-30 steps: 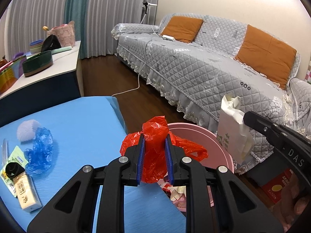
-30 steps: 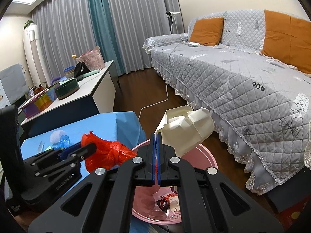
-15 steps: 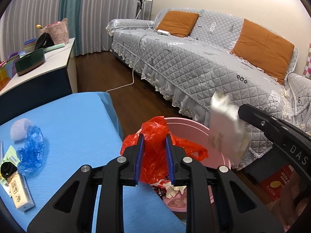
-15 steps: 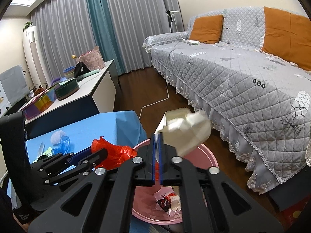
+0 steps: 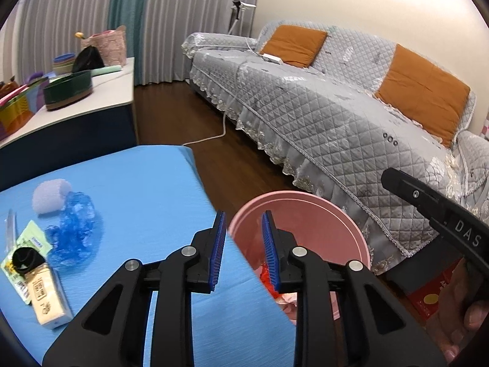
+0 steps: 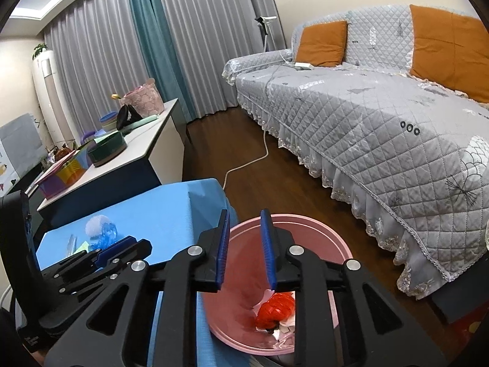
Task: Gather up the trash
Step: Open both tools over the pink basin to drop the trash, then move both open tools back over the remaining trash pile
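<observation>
A pink bin (image 5: 308, 214) (image 6: 305, 232) stands on the floor beside the blue-covered table (image 5: 137, 189) (image 6: 159, 214). A red plastic bag (image 6: 275, 305) (image 5: 265, 275) lies inside the bin with pale paper scraps. My left gripper (image 5: 243, 229) is open and empty, over the table's edge next to the bin; it also shows in the right wrist view (image 6: 122, 249). My right gripper (image 6: 244, 235) is open and empty above the bin; it also shows at the right of the left wrist view (image 5: 428, 202). On the table lie a blue crumpled plastic piece (image 5: 75, 229), a white ball (image 5: 50, 194) and a small carton (image 5: 45, 299).
A grey quilted sofa (image 5: 336, 116) with orange cushions fills the right side. A white cable (image 5: 211, 137) runs over the wooden floor. A white counter (image 5: 70, 104) with bowls and boxes stands behind the table. A red box (image 5: 434, 299) lies on the floor by the bin.
Both grippers have opened. The red bag left my left gripper and the white paper bag left my right gripper; the red bag now lies in the pink bin.
</observation>
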`<action>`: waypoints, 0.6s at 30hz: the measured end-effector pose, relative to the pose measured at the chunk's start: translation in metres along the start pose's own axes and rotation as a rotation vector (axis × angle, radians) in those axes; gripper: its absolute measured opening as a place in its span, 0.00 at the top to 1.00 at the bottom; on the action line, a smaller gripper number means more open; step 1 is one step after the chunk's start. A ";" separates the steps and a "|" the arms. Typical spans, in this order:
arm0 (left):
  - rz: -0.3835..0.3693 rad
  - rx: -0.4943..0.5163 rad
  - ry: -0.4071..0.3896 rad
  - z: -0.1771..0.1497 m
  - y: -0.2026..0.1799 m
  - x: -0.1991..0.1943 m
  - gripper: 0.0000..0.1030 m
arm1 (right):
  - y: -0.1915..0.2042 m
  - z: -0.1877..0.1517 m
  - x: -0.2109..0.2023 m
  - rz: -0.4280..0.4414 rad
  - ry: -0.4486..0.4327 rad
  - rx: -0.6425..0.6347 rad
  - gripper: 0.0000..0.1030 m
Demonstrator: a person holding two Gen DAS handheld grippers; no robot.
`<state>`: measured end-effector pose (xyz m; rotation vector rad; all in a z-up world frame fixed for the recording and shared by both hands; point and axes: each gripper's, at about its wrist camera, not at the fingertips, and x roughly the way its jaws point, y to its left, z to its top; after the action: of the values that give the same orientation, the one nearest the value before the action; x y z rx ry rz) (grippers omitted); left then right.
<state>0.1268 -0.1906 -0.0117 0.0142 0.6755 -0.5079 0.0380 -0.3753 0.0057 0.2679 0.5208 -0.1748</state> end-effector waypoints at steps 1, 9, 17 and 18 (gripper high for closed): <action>0.003 -0.005 -0.005 0.001 0.003 -0.003 0.76 | 0.004 0.000 0.000 0.004 -0.003 -0.003 0.79; 0.047 -0.048 -0.047 0.005 0.041 -0.029 0.76 | 0.041 0.000 0.005 0.046 -0.013 -0.027 0.79; 0.128 -0.120 -0.080 0.000 0.097 -0.058 0.76 | 0.096 -0.008 0.012 0.121 -0.004 -0.086 0.79; 0.139 -0.128 -0.083 -0.001 0.103 -0.061 0.76 | 0.102 -0.010 0.013 0.129 -0.003 -0.093 0.79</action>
<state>0.1328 -0.0728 0.0087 -0.0792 0.6202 -0.3293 0.0678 -0.2770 0.0122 0.2101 0.5057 -0.0254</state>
